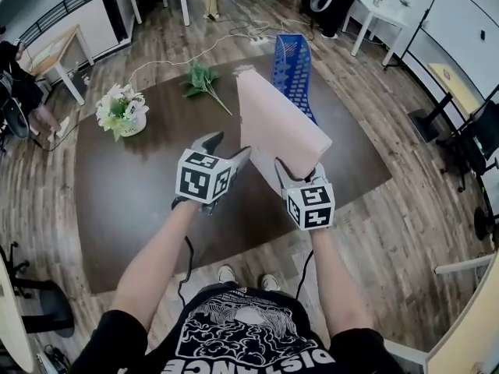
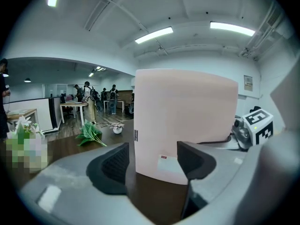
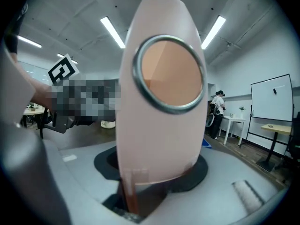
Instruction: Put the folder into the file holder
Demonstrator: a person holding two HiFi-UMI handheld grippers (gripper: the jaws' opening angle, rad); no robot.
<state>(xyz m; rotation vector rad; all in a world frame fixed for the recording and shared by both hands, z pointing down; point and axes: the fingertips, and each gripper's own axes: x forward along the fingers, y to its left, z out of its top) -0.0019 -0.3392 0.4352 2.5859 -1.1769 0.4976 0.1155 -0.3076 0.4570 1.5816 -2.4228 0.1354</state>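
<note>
- The right gripper has the pink folder clamped at its lower end. In the right gripper view the jaws press on both sides of the spine, just below its metal-ringed finger hole. A grip low on the spine is likely what lets the folder stand up and lean away.
- The folder is lifted clear of the dark table, its top tipped towards the blue file holder. That looks like a lining-up for the drop-in.
- The left gripper is spread wide and has hold of nothing. In its own view the folder's broad cover fills the space just beyond the pads, with a gap on each side. My read: it's there to steady or guide the cover.
- The file holder stands upright at the table's far side, directly behind the folder.
- The flower pot and green sprig sit off to the left, well out of the path.
</note>
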